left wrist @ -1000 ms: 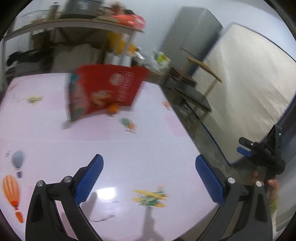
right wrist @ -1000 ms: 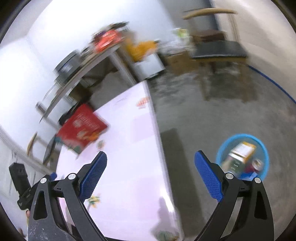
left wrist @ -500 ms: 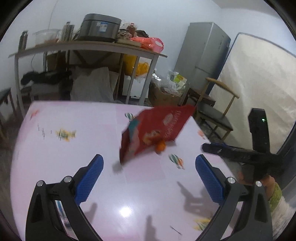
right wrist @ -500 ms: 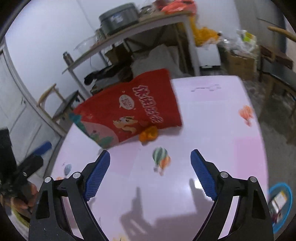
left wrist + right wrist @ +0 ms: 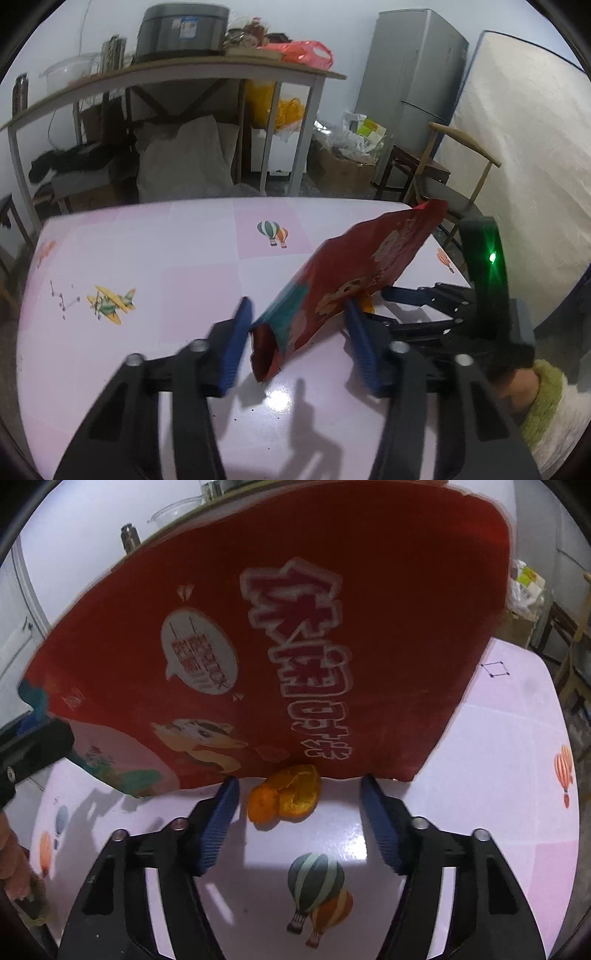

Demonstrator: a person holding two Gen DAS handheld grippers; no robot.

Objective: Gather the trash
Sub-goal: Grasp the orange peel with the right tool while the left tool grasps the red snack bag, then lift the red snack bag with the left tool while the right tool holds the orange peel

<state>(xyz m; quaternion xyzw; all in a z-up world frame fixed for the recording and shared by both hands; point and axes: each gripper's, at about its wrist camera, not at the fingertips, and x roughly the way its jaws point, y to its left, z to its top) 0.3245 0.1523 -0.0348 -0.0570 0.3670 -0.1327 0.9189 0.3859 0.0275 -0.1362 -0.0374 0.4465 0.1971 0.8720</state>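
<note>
Left wrist view: the left gripper (image 5: 295, 343) has its fingers spread apart on either side of the lower end of the red snack bag (image 5: 347, 291), without clamping it. The bag lies tilted on the pink tabletop (image 5: 184, 266), its far end raised. The right gripper (image 5: 384, 302) reaches in from the right beside the bag.

Right wrist view: the right gripper (image 5: 299, 823) has its fingers spread apart, flanking the orange peel (image 5: 284, 797) without touching it. The peel rests on the tabletop (image 5: 498, 738) at the bag's (image 5: 258, 646) near edge.
</note>
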